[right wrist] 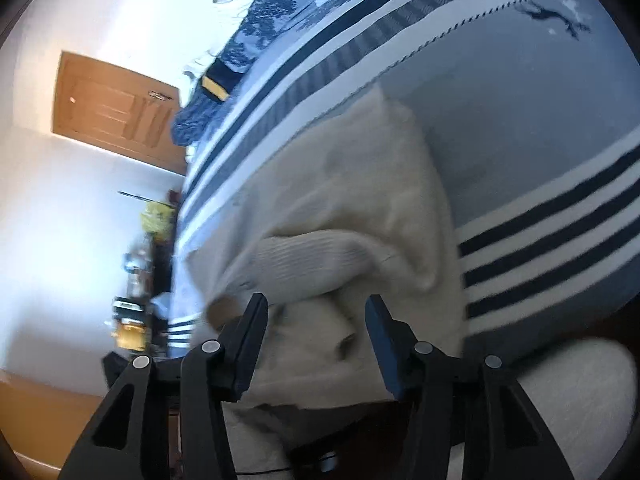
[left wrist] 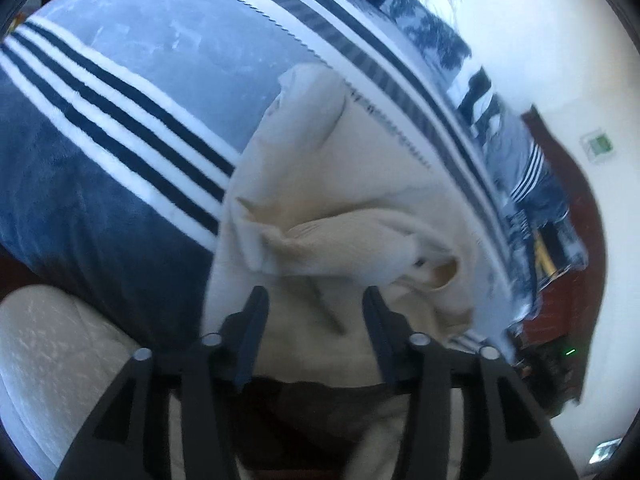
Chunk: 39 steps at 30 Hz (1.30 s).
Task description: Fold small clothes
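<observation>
A small cream garment [left wrist: 340,200] lies crumpled on a blue-grey blanket with black and white stripes [left wrist: 120,128]. A ribbed cuff or sleeve is folded over its near part. My left gripper [left wrist: 316,300] is open, its jaws wide apart just above the garment's near edge, holding nothing. In the right wrist view the same cream garment [right wrist: 360,208] lies on the striped blanket [right wrist: 540,140]. My right gripper [right wrist: 316,308] is open too, its jaws astride the garment's near edge below the ribbed fold [right wrist: 304,264].
The blanket covers a bed that runs away from me. A wooden door [right wrist: 116,108] and white wall are at the left in the right wrist view. Clutter stands on a dark stand [right wrist: 140,280] beside the bed. A pale cushion [left wrist: 52,352] lies at the bed's near edge.
</observation>
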Tool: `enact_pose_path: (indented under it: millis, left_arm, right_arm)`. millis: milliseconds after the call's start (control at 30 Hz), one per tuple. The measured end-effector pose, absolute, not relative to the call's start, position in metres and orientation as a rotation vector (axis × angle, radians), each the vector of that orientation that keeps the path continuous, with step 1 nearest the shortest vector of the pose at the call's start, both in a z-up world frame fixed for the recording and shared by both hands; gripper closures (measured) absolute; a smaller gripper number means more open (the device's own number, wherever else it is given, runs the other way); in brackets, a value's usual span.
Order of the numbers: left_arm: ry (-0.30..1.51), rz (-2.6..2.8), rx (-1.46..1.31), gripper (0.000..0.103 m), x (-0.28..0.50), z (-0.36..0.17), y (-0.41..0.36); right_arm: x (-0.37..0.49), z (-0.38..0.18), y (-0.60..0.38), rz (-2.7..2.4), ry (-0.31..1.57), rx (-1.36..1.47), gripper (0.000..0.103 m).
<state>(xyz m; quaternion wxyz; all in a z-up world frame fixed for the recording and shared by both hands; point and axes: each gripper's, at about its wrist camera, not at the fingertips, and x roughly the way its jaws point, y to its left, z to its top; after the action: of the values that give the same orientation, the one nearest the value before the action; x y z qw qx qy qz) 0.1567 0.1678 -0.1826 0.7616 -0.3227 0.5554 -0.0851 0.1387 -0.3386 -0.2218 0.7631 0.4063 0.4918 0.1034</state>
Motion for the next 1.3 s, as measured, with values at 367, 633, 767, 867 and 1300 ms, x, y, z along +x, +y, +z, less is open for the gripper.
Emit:
enact_pose_path:
  millis: [367, 633, 767, 867, 1300]
  left_arm:
    - [1.344, 0.053, -0.860, 0.044, 0.211, -0.212, 0.160]
    - [1.323, 0.113, -1.006, 0.044, 0.209, -0.235, 0.170]
    - [1.375, 0.134, -0.912, 0.045, 0.220, -0.239, 0.159]
    - [1.356, 0.140, -0.854, 0.073, 0.213, -0.231, 0.159]
    - [1.199, -0.078, -0.653, 0.095, 0.144, -0.204, 0.163]
  right_arm:
    - [0.181, -0.281, -0.325, 0.061, 1.185, 1.188, 0.047]
    - [0.195, -0.295, -0.347, -0.116, 1.144, 1.334, 0.047]
    - [0.208, -0.311, -0.348, -0.166, 1.215, 1.307, 0.047]
    - [0.210, -0.301, -0.338, -0.153, 1.235, 1.186, 0.063]
    - [0.138, -0.229, -0.329, 0.074, 1.133, 0.734, 0.096]
